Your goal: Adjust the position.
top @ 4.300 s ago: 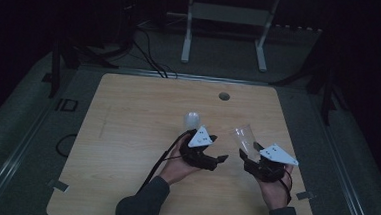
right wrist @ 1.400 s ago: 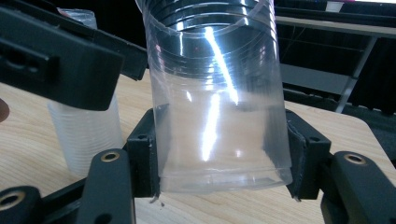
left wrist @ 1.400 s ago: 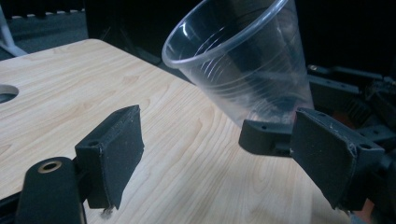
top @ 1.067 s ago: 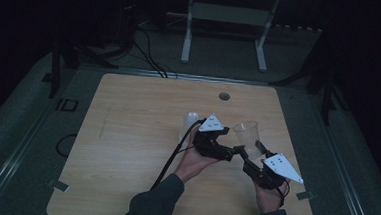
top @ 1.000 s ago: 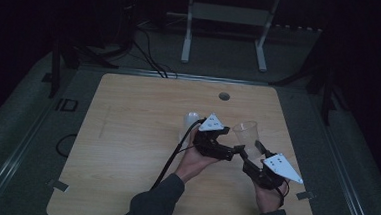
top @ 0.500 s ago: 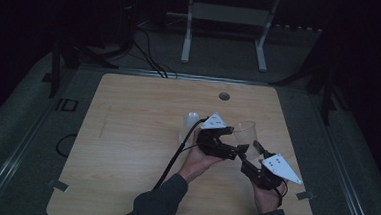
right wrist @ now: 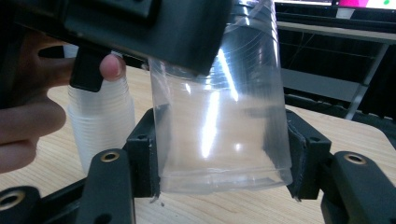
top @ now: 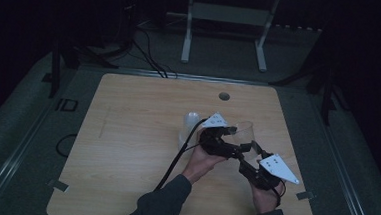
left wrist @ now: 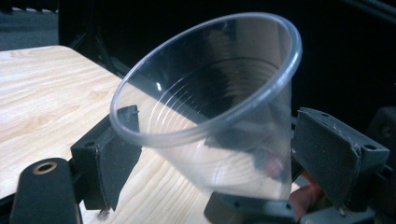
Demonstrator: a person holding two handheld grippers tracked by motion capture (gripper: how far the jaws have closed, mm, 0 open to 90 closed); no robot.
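Note:
A clear plastic cup hangs tilted above the table's right half. My right gripper is shut on its lower wall; in the right gripper view both pads press the cup near its base. My left gripper comes in from the left and stands open, with one jaw on each side of the cup's upper part, close to the rim. The cup's wall is not dented there. One of its black jaws crosses the top of the right gripper view. A stack of clear cups stands upright on the table just left of the grippers.
The wooden table has a small round hole near its far edge. A black cable trails from the left gripper toward the person. A white frame stands on the floor beyond the table.
The left gripper has moved right, away from the stack, and now straddles the cup that the right gripper holds. The right gripper has shifted slightly toward the person.

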